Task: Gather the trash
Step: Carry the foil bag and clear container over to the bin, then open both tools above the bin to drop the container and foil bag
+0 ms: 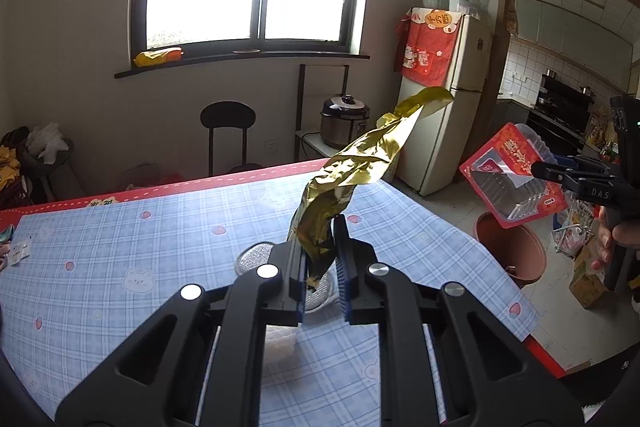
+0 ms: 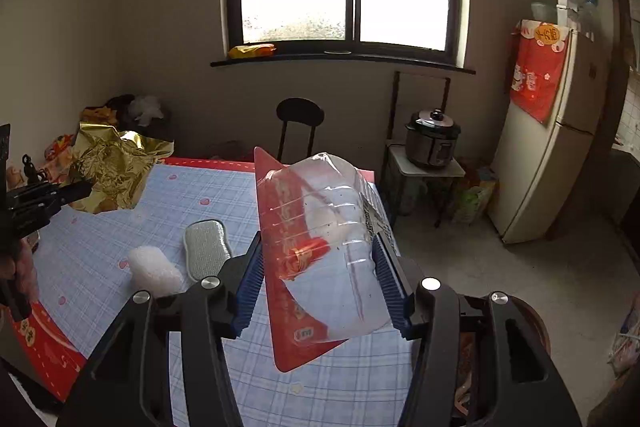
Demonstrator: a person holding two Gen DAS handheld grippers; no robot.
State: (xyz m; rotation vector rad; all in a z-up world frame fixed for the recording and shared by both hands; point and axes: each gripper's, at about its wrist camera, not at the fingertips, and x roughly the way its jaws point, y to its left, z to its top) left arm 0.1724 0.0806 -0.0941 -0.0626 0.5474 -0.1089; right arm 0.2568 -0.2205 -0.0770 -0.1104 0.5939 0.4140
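Note:
My left gripper is shut on a crumpled gold foil wrapper and holds it above the blue checked table; the wrapper also shows in the right wrist view. My right gripper is shut on a clear plastic tray package with a red label, held off the table's right edge above a brown bin. The package also shows in the left wrist view.
A grey mesh pad and a white foam piece lie on the table. Small packets lie at the table's left edge. A black stool, a rice cooker and a fridge stand beyond it.

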